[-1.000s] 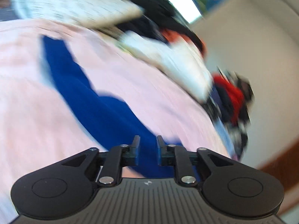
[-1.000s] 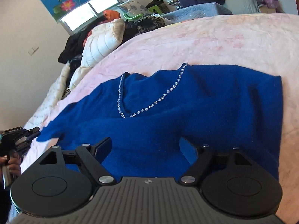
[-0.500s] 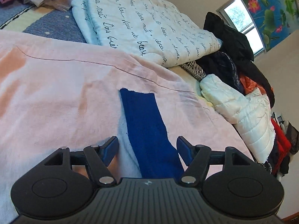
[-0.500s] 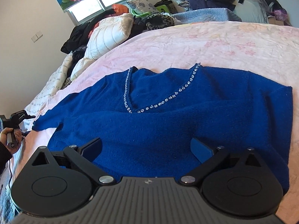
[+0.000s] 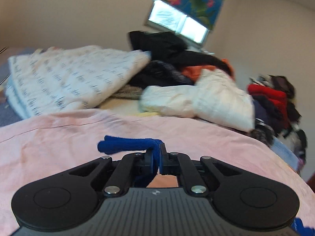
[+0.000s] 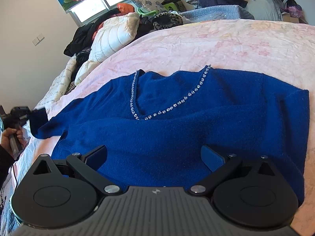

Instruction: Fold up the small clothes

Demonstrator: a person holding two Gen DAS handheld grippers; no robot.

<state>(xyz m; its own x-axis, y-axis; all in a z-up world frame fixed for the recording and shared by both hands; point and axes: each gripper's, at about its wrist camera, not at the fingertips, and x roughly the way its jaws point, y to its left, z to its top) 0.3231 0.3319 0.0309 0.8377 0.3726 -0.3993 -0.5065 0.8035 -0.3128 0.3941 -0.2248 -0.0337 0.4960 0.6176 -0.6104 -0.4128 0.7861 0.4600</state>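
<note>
— Two grippers? Doing what?
— Left gripper (image 5: 156,158) clamped on the cuff of the blue sweater's sleeve (image 5: 126,145), lifted just off the pink bedspread (image 5: 59,137) near its left edge. Right gripper (image 6: 154,157) spread wide, gripping nothing, hovering over the blue sweater (image 6: 177,133).
— Sweater where?
— Spread flat, front up, mid-bed; beaded neckline (image 6: 167,110) toward the far edge.
— Handling?
— Probably soft, light, floppy knit. Best pinched at cuffs, hem corners or shoulders, away from the beads.
</note>
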